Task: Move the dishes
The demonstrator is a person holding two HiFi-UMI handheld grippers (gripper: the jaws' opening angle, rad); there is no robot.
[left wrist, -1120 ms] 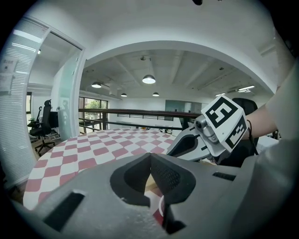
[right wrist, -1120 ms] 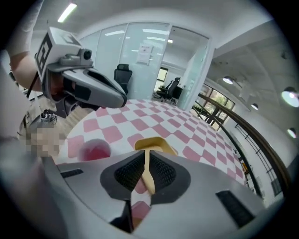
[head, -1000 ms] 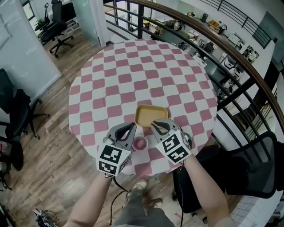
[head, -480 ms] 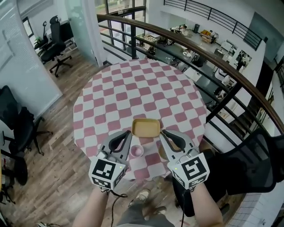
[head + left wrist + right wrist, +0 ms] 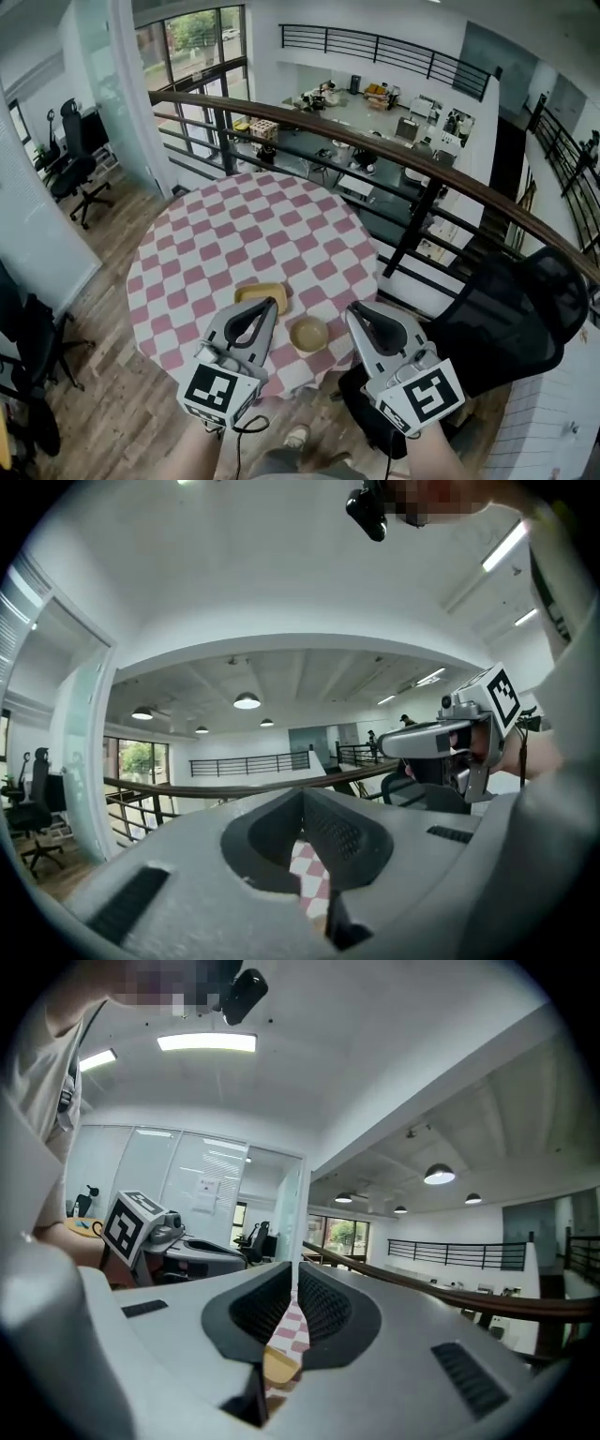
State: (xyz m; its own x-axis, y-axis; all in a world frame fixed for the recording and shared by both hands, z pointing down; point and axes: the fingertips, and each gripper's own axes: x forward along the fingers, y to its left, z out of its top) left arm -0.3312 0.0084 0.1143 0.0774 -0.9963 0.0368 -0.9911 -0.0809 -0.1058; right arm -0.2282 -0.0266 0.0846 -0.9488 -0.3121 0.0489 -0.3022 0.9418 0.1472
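The left gripper point(image 5: 269, 307) has its jaws pressed together at the tips with nothing between them. Its own view points out level at the hall, and only a strip of the checked bench point(image 5: 244, 225) shows through the gap below the tips. The right gripper point(image 5: 356, 311) is likewise pressed shut and empty. Through its slit come more checks and a sliver of yellow dish point(image 5: 278, 1367) — tray or bowl, I cannot tell.

From the head view, the tan bowl point(image 5: 308, 335) lies on the bench between the two grippers, just beside the right one's tips. The yellow tray point(image 5: 258, 292) sits just beyond the left gripper's tips, its near edge covered by them. The bench edge nearest the person is hidden under both grippers — what lies there cannot be made out.
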